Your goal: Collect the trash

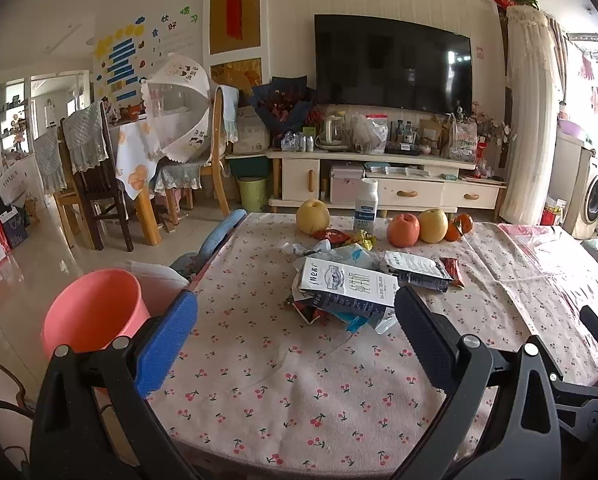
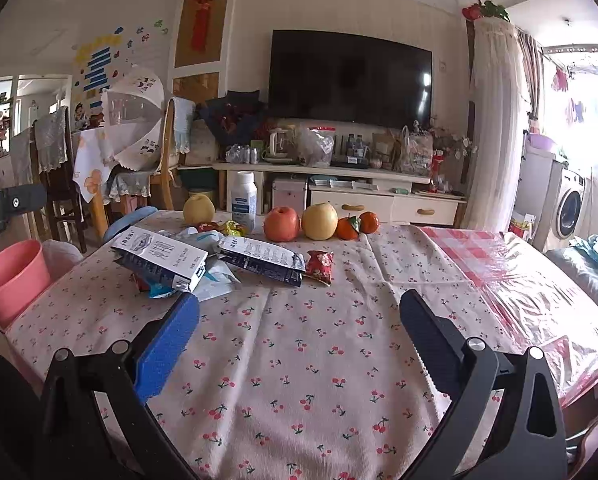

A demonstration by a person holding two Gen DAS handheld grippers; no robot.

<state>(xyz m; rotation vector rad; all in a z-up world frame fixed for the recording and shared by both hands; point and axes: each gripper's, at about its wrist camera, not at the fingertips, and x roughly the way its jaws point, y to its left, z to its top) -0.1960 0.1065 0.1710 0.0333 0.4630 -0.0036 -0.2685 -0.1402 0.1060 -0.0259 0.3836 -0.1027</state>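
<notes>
Two handheld grippers, the left gripper point(image 1: 295, 320) and the right gripper point(image 2: 299, 324), hover low over the near edge of a table point(image 2: 299, 360) covered in cherry-print cloth, each with its fingers spread wide open and holding nothing. Trash lies toward the table's far left: a white-and-navy flattened milk carton point(image 1: 347, 286) atop crumpled wrappers, a second flattened navy carton point(image 2: 261, 260) beside it, and a small red snack packet point(image 2: 320, 266). Along the far edge stand fruit and a white plastic bottle point(image 2: 244, 200). A pink plastic bin point(image 1: 93, 312) sits just off the left edge.
</notes>
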